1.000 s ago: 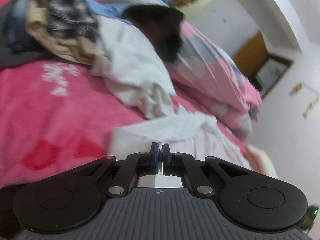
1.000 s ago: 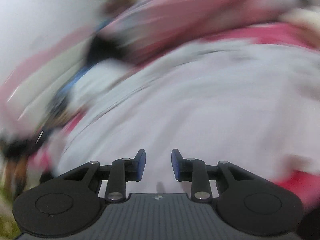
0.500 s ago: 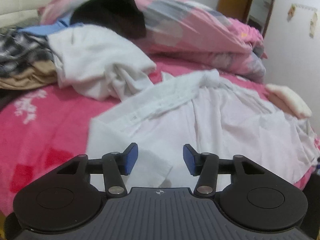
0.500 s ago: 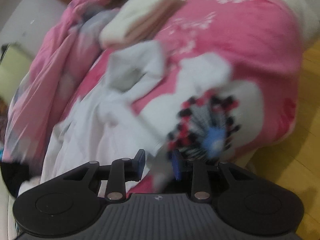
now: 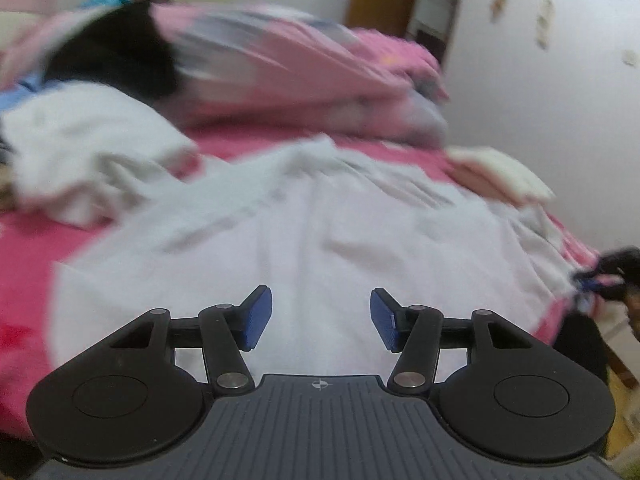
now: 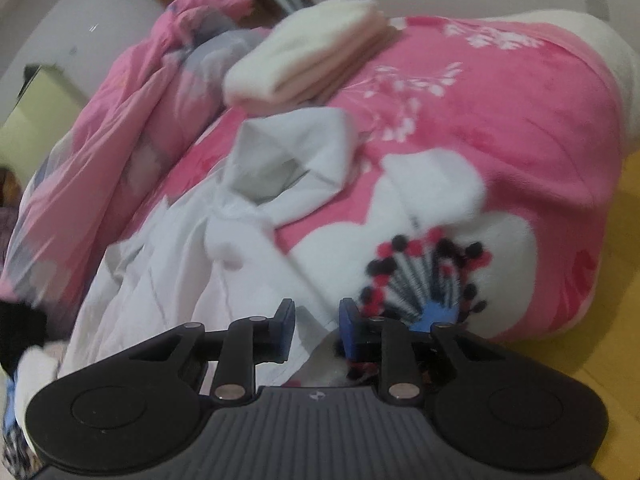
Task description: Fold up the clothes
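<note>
A white shirt (image 5: 320,220) lies spread on the pink blanket (image 5: 24,248), blurred by motion. My left gripper (image 5: 321,318) hovers low over its near part, open, nothing between the fingers. In the right wrist view the same shirt (image 6: 180,280) runs from its collar (image 6: 296,156) down to my right gripper (image 6: 317,330). That gripper stands open with a narrow gap, and the shirt's edge lies between its fingers at the bed's corner. A dark shape with a blue tip (image 5: 608,272) at the shirt's far right edge looks like the right gripper.
A pile of clothes, a white garment (image 5: 80,140) and a black one (image 5: 116,52), sits at the back left. A pink quilt (image 5: 280,68) is bunched behind. A folded cream towel (image 6: 312,56) lies beyond the collar. Wooden floor (image 6: 624,240) lies past the bed's edge. A person is far behind.
My left gripper let go of the shirt, opened wide and moved rightward over it. My right gripper swung to the bed's corner, where the shirt's edge now lies between its fingers.
</note>
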Available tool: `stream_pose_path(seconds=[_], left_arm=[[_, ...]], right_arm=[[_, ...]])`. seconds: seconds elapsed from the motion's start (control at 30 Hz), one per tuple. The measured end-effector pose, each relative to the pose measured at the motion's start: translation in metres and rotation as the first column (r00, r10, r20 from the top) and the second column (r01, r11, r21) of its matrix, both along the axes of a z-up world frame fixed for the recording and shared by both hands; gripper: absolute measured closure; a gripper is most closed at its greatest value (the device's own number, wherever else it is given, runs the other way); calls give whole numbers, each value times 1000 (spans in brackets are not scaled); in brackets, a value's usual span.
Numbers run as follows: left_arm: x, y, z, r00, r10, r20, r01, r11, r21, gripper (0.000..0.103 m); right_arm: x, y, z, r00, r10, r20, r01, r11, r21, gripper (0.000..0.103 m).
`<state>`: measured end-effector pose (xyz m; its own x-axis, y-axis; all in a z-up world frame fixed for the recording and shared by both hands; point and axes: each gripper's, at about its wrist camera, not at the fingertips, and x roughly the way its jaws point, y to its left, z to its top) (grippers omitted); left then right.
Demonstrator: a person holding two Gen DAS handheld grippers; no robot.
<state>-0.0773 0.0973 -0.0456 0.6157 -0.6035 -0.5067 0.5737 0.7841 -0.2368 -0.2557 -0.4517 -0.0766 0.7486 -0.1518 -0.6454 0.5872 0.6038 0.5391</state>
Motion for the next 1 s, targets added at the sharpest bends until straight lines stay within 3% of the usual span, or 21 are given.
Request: stream_pose_path(seconds=[0.07,0.13,0.2,0.4,0.6,0.87,0.97,1.0], left_arm=[[5,-14,-12,999,-38,-32,38,999,3,48],[11,-26,-20,997,-50,-59,52,998,32,48],[15,-34,-26,996,-52,-76,57,996,68,48],[16,-28,-35,992,-56,-114,64,996,67,48],[22,-22,-36,989,-58,-135,65,997,48,48],[22,-19,-36,988,-72,-140,78,996,42,48],[22,-14,-35,986,-70,-152,74,997,21,48],[22,-12,-35,985,-69,-157,71,997,11,48]], right_arm=[[5,5,1,1000,27,-15,-27,999,-25,82],[8,8,2,999,47,-25,-48,998,-46,97],[4,6,11,999,40,3,-40,997,-61,100],[-42,-18,55,995,-82,64,93,978,-187,100],[-70,-43,66,983,-181,36,185,957,-225,100],[-72,-66,33,970,-234,-73,216,957,-195,100],[-70,-69,25,956,-266,-127,238,950,-204,94],[-70,-68,26,948,-289,-133,256,941,-220,84]])
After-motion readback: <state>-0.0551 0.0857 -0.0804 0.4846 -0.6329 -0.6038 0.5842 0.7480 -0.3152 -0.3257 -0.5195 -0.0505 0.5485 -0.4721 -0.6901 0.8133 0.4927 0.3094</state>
